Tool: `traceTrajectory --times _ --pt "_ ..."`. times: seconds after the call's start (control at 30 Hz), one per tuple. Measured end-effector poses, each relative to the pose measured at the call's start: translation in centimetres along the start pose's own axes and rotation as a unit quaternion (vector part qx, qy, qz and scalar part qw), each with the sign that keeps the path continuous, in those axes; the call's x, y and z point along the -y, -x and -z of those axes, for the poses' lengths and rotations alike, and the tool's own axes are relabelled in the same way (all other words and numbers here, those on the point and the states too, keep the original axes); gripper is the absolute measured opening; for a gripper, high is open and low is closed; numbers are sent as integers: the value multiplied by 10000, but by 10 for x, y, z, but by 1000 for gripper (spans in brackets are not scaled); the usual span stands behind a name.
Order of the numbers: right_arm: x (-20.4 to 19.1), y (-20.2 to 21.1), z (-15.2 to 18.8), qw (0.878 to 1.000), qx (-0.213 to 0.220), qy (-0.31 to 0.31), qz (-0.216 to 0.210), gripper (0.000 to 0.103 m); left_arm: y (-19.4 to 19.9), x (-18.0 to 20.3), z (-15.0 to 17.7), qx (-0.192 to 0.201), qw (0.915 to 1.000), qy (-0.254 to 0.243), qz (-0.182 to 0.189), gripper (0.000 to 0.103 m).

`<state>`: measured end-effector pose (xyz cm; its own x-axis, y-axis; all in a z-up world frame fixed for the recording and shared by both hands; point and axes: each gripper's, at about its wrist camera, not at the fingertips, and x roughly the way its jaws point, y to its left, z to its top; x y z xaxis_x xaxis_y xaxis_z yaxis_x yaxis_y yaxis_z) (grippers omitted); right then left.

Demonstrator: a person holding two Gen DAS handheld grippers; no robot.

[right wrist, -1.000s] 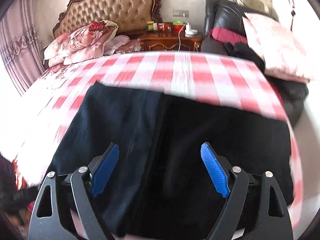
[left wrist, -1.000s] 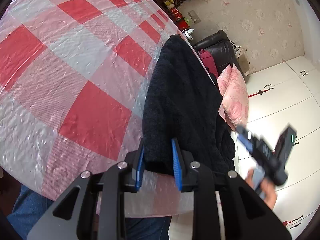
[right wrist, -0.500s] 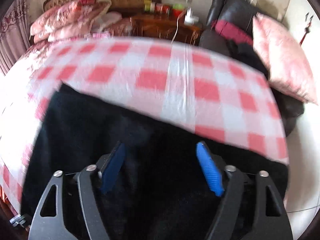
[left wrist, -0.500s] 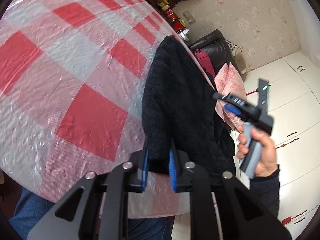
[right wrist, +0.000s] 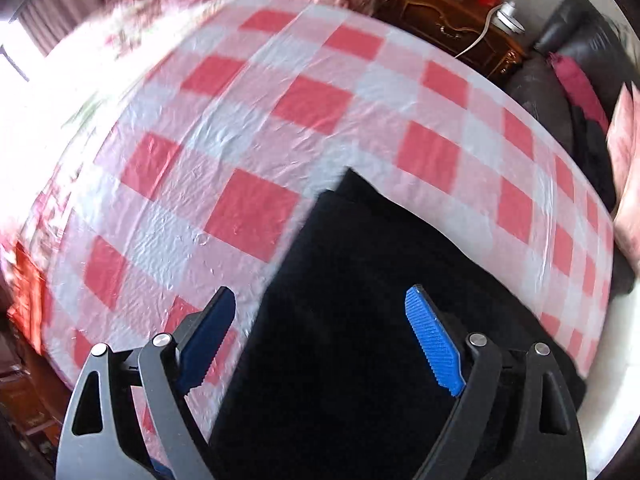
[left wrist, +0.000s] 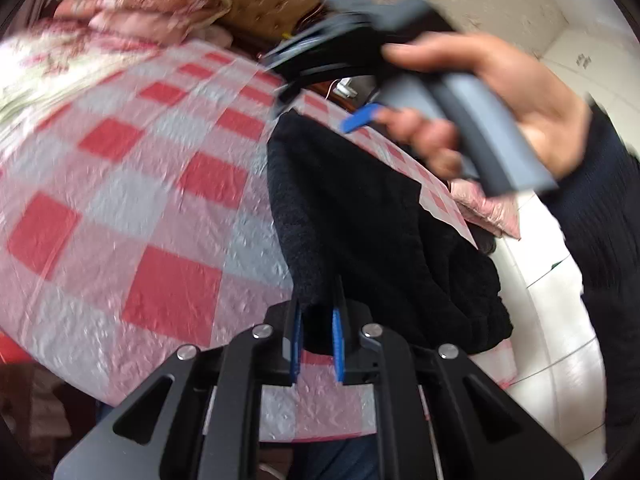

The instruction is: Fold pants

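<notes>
The black fleece pants [left wrist: 372,220] lie on the red-and-white checked bed cover [left wrist: 152,208], near its right edge. My left gripper [left wrist: 316,320] is shut on the near edge of the pants, with the blue pads pinching the fabric. My right gripper [right wrist: 320,316] is open and empty, held above the pants [right wrist: 360,320], with the jaws wide apart. In the left wrist view the right gripper [left wrist: 360,118] shows blurred above the far end of the pants, held in a hand [left wrist: 500,92].
A padded headboard [left wrist: 272,4] and pink pillows [left wrist: 140,4] are at the bed's far end. A wooden nightstand [right wrist: 444,20] and a black leather chair [right wrist: 560,76] with a pink cushion [right wrist: 628,184] stand beside the bed. White floor tiles [left wrist: 560,340] are on the right.
The right gripper has swung up and over the pants toward the far end. The left gripper stays shut on the pants' edge and has turned to face the headboard.
</notes>
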<state>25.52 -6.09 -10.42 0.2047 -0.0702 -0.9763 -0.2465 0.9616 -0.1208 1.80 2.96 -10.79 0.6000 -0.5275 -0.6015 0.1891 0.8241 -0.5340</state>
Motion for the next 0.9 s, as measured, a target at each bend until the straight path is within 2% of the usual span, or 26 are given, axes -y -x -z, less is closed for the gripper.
traceTrajectory --times 0.2,0.37,0.5,0.6,0.7,0.73,0.8,0.9 --pt "-35 -19 -14 9976 -262 358 524 82 5 9 -3 55 9997 -236 -1 12" --pt "-48 -34 -11 9888 -489 699 1223 69 10 13 -5 120 9992 -386 38 12" --pt "-45 -42 -9 9856 -592 736 1400 65 17 22 -5 222 9984 -522 64 11" --pt "-41 -44 -9 9842 -630 810 1445 48 21 25 -5 248 9982 -541 92 11" --pt "-36 -41 -7 9878 -630 847 1145 35 25 27 -5 274 9981 -543 115 11" --pt "-32 -38 -7 9898 -597 796 1021 28 26 27 -4 279 9981 -546 115 11" --pt "-22 -25 -8 9942 -509 672 664 20 28 30 -3 287 9980 -554 112 11" --pt "0 -2 -10 9986 -343 389 74 15 33 36 -2 356 9976 -570 163 11"
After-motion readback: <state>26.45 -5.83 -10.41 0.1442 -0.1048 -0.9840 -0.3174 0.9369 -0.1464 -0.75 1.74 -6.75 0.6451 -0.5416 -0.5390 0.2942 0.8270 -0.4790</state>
